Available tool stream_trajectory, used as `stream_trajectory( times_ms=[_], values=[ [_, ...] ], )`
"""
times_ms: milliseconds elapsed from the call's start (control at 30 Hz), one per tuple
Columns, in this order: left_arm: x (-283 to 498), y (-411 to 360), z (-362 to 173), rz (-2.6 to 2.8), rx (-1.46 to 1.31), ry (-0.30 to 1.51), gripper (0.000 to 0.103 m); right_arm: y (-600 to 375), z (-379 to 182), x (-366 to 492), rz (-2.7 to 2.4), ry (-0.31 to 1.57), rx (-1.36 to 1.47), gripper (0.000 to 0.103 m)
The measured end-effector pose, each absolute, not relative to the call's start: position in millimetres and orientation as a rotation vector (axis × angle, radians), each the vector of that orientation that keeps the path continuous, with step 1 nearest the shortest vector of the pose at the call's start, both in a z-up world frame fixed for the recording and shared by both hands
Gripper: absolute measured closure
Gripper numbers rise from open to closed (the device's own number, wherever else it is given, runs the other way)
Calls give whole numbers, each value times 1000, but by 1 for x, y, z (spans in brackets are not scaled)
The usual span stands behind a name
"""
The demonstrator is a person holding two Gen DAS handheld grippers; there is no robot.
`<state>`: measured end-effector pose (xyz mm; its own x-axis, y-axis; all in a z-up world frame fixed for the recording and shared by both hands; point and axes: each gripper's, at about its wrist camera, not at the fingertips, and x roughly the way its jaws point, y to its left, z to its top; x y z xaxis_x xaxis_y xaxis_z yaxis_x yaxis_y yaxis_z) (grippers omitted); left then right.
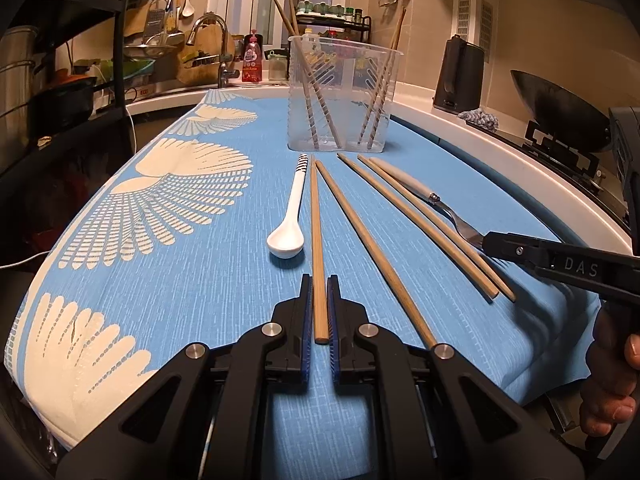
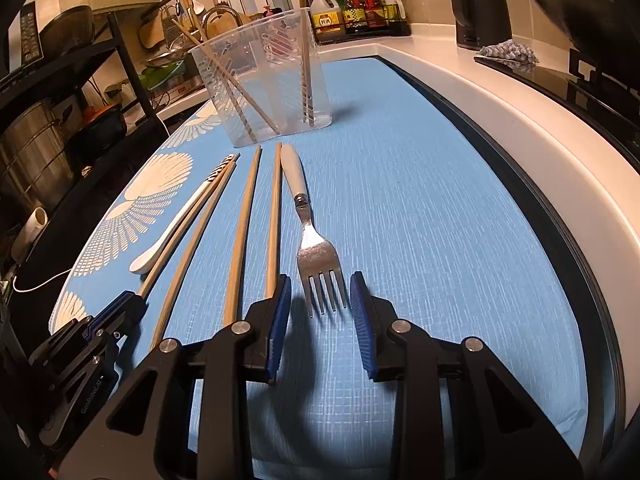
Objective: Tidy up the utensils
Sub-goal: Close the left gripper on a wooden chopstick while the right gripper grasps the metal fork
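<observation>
My left gripper (image 1: 319,292) is shut on the near end of a wooden chopstick (image 1: 316,240), which lies on the blue cloth (image 1: 200,280). A white ceramic spoon (image 1: 288,220) rests just left of it. To its right lie a single chopstick (image 1: 372,252), a pair of chopsticks (image 1: 428,228) and a white-handled fork (image 2: 320,248). My right gripper (image 2: 320,280) stands open around the fork's tines, its pads clear of them. A clear plastic container (image 1: 340,92) at the far end of the cloth holds several chopsticks. In the right wrist view the left gripper (image 2: 128,300) sits at lower left.
A white counter edge (image 1: 520,160) runs along the right, with a black kettle (image 1: 460,76) and a wok (image 1: 560,108) on a stove behind it. A sink faucet (image 1: 208,28) and a black rack (image 1: 80,60) stand to the left. A person's hand (image 1: 616,380) holds the right gripper.
</observation>
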<state>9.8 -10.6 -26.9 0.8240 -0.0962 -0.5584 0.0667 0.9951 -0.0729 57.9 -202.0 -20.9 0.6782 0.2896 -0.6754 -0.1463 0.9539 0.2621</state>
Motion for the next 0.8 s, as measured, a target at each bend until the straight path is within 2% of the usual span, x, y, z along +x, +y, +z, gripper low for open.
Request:
stream_trajectory(
  times_ms=[167, 800],
  values=[
    [11, -14, -28, -87, -40, 585, 95, -204, -22, 58, 237, 787, 201, 83],
    [10, -17, -27, -91, -23, 587, 96, -205, -19, 54, 237, 767, 215, 84]
  ],
)
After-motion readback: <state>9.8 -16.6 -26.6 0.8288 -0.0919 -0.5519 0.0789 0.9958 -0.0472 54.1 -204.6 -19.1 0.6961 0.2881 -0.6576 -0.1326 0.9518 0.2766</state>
